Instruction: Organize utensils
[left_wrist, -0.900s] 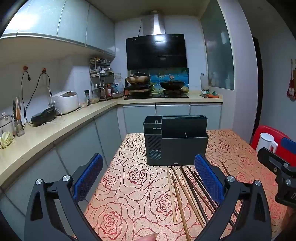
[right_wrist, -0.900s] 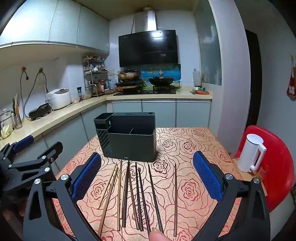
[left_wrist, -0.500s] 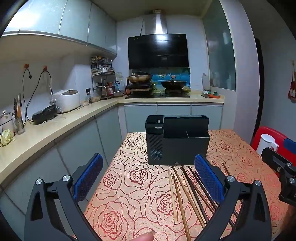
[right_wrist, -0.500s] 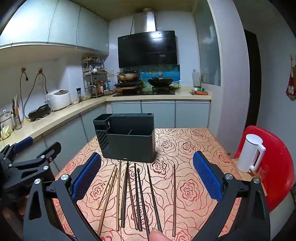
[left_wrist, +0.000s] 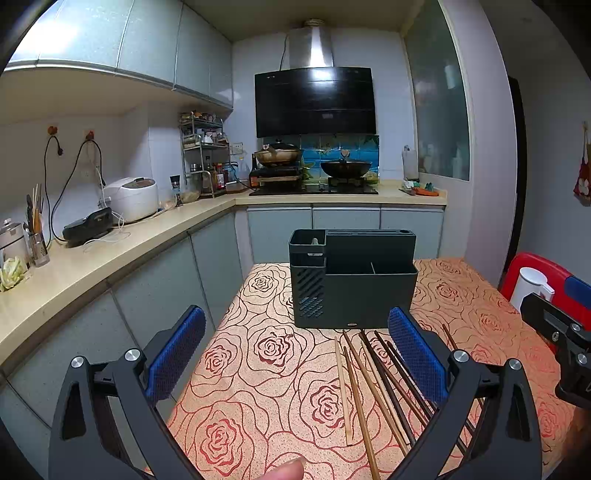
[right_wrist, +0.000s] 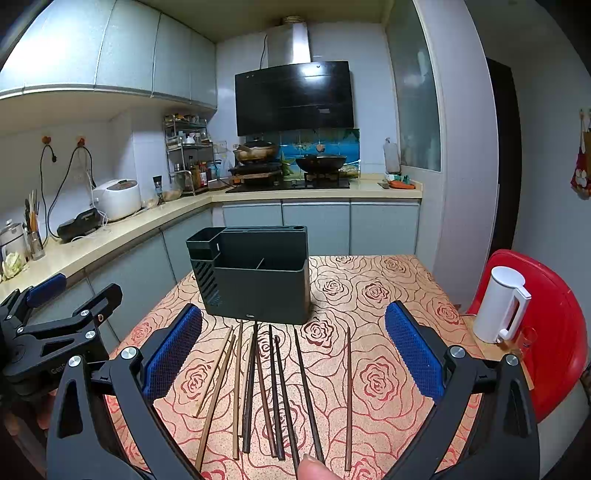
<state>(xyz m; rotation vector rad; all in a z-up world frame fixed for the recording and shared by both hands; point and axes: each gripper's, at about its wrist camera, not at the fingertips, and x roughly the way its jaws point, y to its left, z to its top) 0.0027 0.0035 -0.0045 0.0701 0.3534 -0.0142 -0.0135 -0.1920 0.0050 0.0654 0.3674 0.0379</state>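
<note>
Several wooden chopsticks (right_wrist: 273, 384), light and dark, lie side by side on the rose-patterned tablecloth (right_wrist: 373, 295), pointing toward a black utensil holder (right_wrist: 258, 284) with several compartments. In the left wrist view the chopsticks (left_wrist: 369, 380) lie right of centre, in front of the holder (left_wrist: 351, 280). My left gripper (left_wrist: 295, 354) hovers open over the table's left part, nothing between its blue pads. My right gripper (right_wrist: 293, 350) hangs open above the chopsticks, apart from them. Each gripper shows in the other's view: the right gripper (left_wrist: 561, 343), the left gripper (right_wrist: 55, 332).
A white kettle (right_wrist: 502, 302) stands on a red chair (right_wrist: 554, 332) right of the table. A counter (left_wrist: 110, 251) with a rice cooker (left_wrist: 131, 197) runs along the left; a stove with pans sits at the back. A fingertip (right_wrist: 314, 469) shows at the bottom edge.
Both grippers have drifted slightly; the holder and chopsticks sit a little lower in the views. Jaws stay wide and nothing was touched.
</note>
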